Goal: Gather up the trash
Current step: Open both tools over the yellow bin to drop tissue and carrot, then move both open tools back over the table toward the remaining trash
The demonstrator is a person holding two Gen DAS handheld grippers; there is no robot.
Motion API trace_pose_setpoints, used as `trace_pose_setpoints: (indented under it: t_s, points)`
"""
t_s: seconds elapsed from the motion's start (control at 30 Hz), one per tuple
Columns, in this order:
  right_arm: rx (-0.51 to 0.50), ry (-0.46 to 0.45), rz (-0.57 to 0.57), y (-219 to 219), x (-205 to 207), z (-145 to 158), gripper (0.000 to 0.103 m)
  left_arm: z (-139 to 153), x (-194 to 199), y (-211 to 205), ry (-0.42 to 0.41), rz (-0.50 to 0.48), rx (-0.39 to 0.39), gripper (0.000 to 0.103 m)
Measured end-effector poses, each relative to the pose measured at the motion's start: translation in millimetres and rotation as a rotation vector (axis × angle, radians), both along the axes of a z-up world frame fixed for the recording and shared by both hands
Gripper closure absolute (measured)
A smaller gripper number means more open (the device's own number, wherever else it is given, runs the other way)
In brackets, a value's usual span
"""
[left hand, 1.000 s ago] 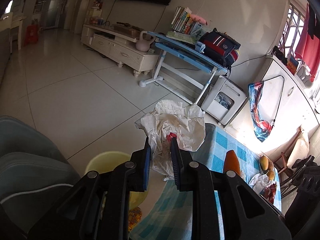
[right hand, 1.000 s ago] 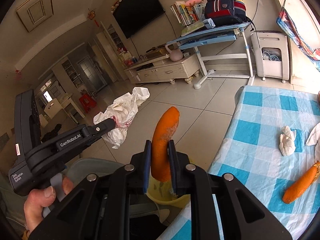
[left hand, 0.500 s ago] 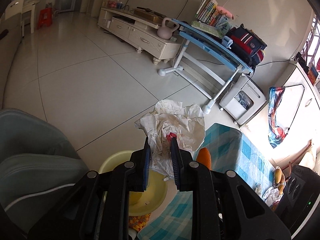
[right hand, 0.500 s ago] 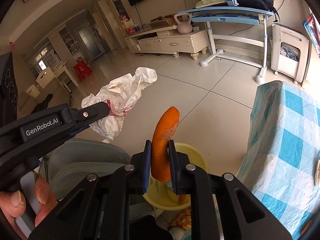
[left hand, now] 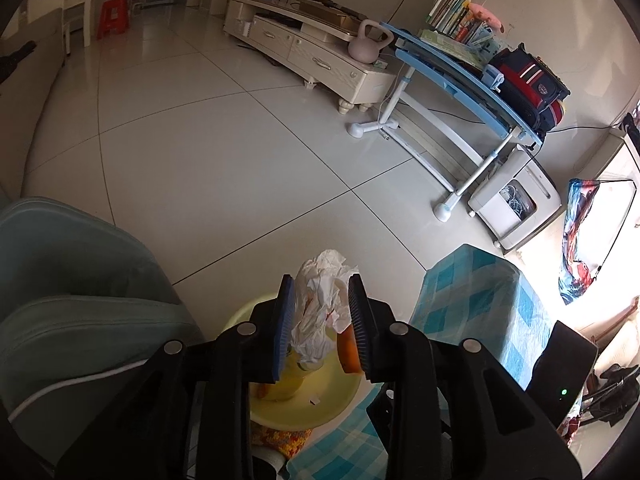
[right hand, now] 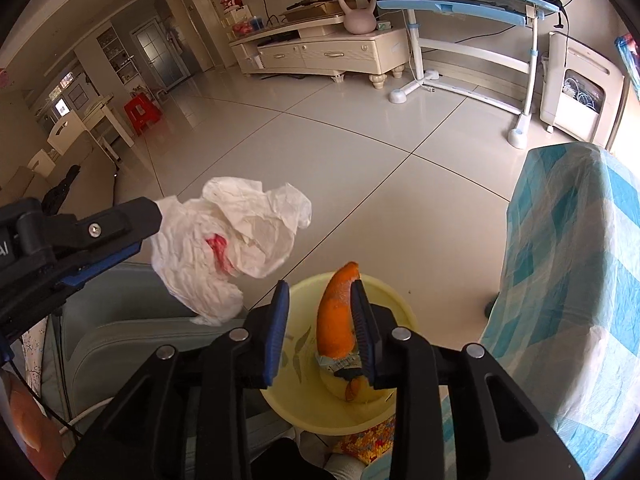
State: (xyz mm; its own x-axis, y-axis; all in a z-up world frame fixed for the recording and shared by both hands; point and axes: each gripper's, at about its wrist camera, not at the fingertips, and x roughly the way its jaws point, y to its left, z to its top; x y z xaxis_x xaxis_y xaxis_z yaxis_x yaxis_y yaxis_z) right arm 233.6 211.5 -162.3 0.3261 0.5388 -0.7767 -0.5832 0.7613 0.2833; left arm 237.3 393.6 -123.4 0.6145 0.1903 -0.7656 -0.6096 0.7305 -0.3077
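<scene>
Right now both of your grippers hang over the yellow basin, and both sets of jaws are opening.

In your left gripper the crumpled tissue, white with a red stain, sits between the parting pads; from the right wrist view it bulges well out past the left gripper's tip. The frames do not settle whether a pad touches it. It is feather-light and soft, so it will likely drift or cling to a ribbed pad rather than drop straight. If it sticks, take it again by the dense middle of the wad, not by a loose flap, which could tear.

In your right gripper the orange peel stands nearly upright, leaning against one pad with a clear gap to the other. It looks curved, fairly stiff and possibly damp, so it may slip endwise; its thick middle is the safest hold. A small printed sticker sits at its lower end, too blurred to read.

The basin already holds other scraps. The blue checked tablecloth hangs just beside it.

On the left gripper's body only the letters "AI" show at the frame edge.
</scene>
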Motion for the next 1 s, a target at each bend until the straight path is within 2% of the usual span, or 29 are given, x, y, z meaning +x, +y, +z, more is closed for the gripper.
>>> trace_pose_setpoints:
  t_s: [0.27,0.53,0.8,1.0]
  points:
    - [0.075,-0.007,-0.010,-25,-15,22,0.062,12,-4,-7,-0.029,-0.001,0.044,0.068]
    - [0.185,-0.070,-0.051,-87,-52,49,0.054,29,-1,-33,-0.046,-0.067,0.152,0.066]
    - [0.176,-0.136,-0.099,-138,-79,57,0.050,38,-1,-54,-0.047,-0.130,0.219,0.066]
    - [0.149,-0.166,-0.187,-192,-91,56,0.048,43,1,-77,-0.048,-0.192,0.269,0.065]
